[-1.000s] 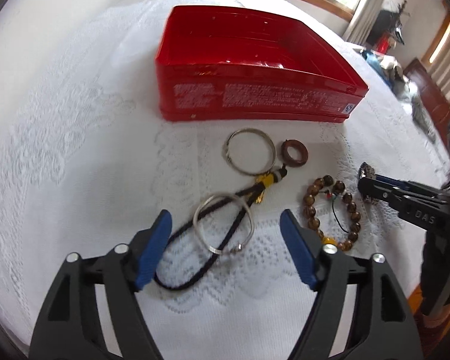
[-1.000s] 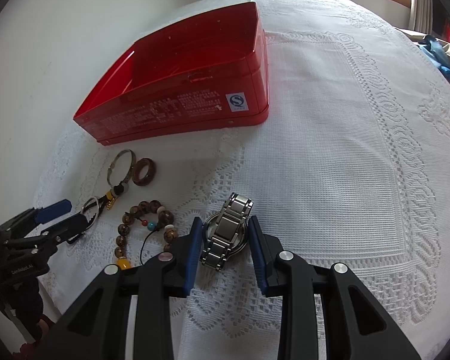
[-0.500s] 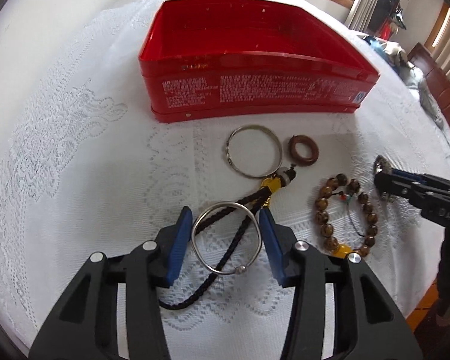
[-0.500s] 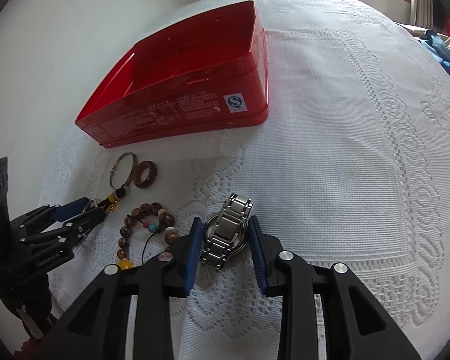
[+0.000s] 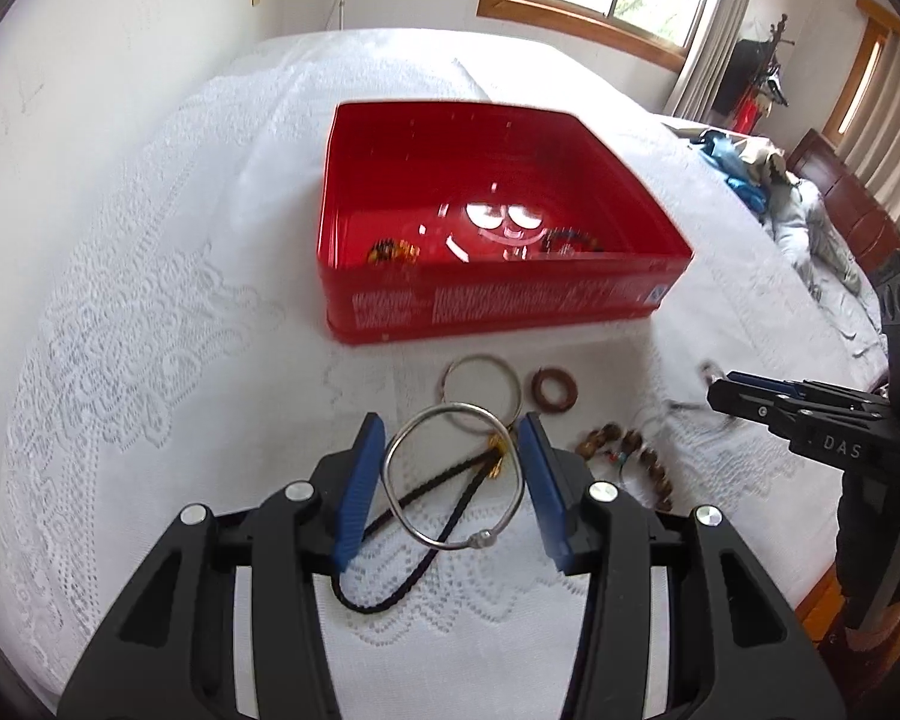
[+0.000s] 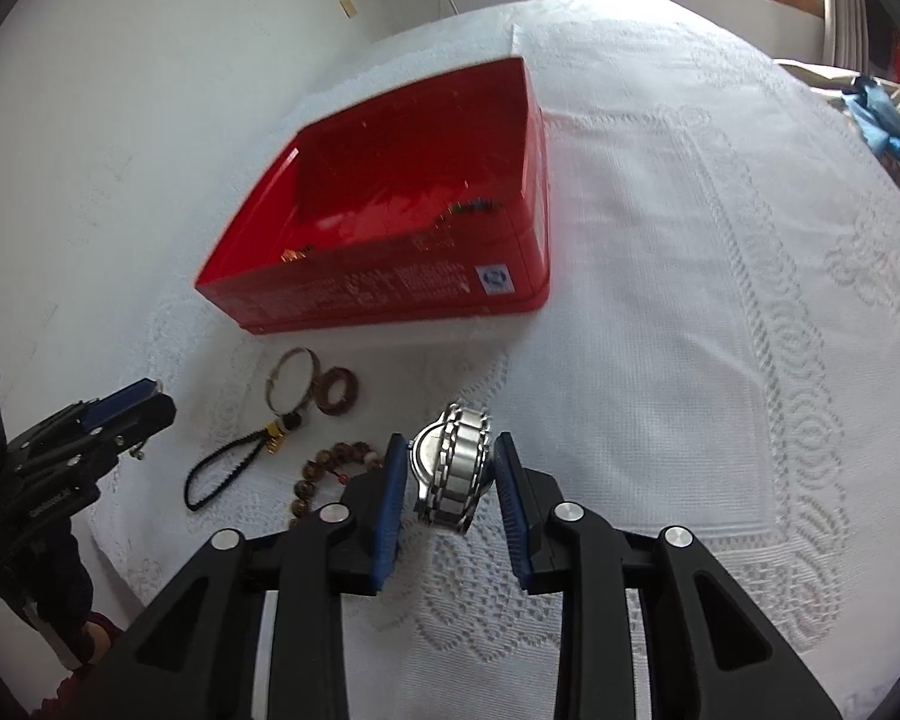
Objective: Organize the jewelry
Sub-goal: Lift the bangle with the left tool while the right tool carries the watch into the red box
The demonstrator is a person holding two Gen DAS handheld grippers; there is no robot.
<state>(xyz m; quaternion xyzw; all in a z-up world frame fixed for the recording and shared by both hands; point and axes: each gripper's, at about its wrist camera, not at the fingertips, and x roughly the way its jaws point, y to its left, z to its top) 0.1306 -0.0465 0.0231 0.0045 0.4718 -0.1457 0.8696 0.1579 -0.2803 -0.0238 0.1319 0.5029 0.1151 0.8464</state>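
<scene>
My left gripper [image 5: 450, 456] is shut on a silver bangle [image 5: 397, 495] and holds it lifted above the white lace cloth. My right gripper [image 6: 447, 468] is shut on a silver metal watch [image 6: 453, 471], also lifted. A red box [image 5: 486, 222] stands beyond them, with some jewelry at its near inner wall; it also shows in the right wrist view [image 6: 390, 210]. On the cloth before it lie a second silver bangle [image 5: 481, 390], a brown ring [image 5: 555, 389], a black cord with a gold charm [image 5: 414, 516] and a wooden bead bracelet [image 5: 630, 456].
The bed's white lace cloth [image 6: 720, 300] spreads wide to the right of the box. Clothes [image 5: 798, 198] lie at the far right. A white wall [image 5: 90, 60] runs along the left. The bed's near edge is close on the right.
Both grippers have risen off the cloth, the left with the silver bangle, the right with the watch. The box's inside has come into view.
</scene>
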